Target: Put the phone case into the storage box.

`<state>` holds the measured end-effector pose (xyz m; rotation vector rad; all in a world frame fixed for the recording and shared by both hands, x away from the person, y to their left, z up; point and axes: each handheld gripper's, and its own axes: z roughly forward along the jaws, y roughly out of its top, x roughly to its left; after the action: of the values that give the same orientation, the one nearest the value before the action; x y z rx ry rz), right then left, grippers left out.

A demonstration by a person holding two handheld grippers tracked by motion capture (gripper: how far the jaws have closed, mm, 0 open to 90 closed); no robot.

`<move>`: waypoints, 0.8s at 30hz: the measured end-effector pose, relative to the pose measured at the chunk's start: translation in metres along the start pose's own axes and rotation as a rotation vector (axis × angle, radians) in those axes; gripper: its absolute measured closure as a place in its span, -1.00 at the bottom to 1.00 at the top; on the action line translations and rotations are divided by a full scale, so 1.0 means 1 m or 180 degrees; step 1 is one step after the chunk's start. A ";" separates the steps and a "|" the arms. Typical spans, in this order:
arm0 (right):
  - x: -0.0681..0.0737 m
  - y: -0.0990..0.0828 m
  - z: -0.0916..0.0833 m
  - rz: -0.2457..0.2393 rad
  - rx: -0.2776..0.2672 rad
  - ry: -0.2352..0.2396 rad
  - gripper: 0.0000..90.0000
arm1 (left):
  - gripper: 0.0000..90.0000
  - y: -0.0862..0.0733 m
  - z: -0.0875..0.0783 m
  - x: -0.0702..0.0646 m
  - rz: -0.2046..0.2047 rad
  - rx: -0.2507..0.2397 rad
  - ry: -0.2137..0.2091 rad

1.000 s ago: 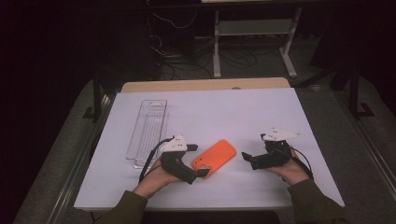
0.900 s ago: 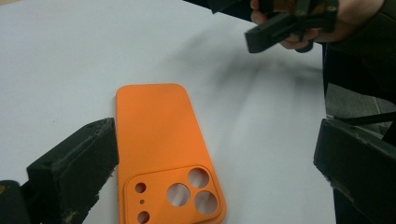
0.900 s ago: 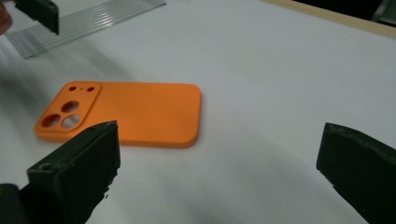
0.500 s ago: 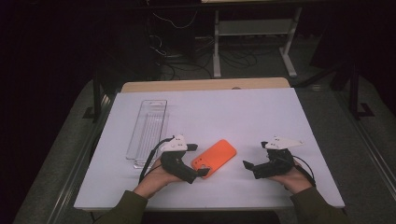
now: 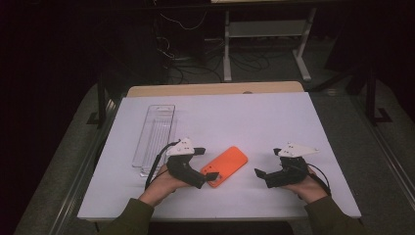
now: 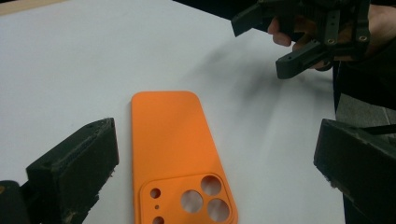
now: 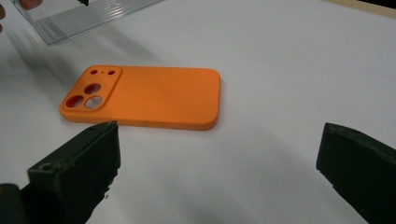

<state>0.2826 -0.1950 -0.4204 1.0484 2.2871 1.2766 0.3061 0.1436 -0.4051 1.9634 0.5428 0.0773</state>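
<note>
r gripper dropped nearer, jaws wide, empty, orange phone case just left, l gripper wide at it

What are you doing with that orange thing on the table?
A person holds a gripper in each hand over a white table. An orange phone case lies flat with its camera holes facing up. The left gripper sits right at the case's camera end, fingers open on either side of it. The right gripper waits open a little way off, pointing at the case. A clear plastic tray lies to the left.

Orange phone case, flat, camera cutouts up
</note>
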 end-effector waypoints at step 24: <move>0.000 0.000 0.000 0.0024 -0.0006 0.0024 -1.00 | -1.00 0.019 0.004 0.007 0.0067 -0.0166 0.0197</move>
<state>0.2828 -0.1955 -0.4205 1.0545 2.2892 1.2875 0.3198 0.1366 -0.3914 1.9212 0.5553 0.1641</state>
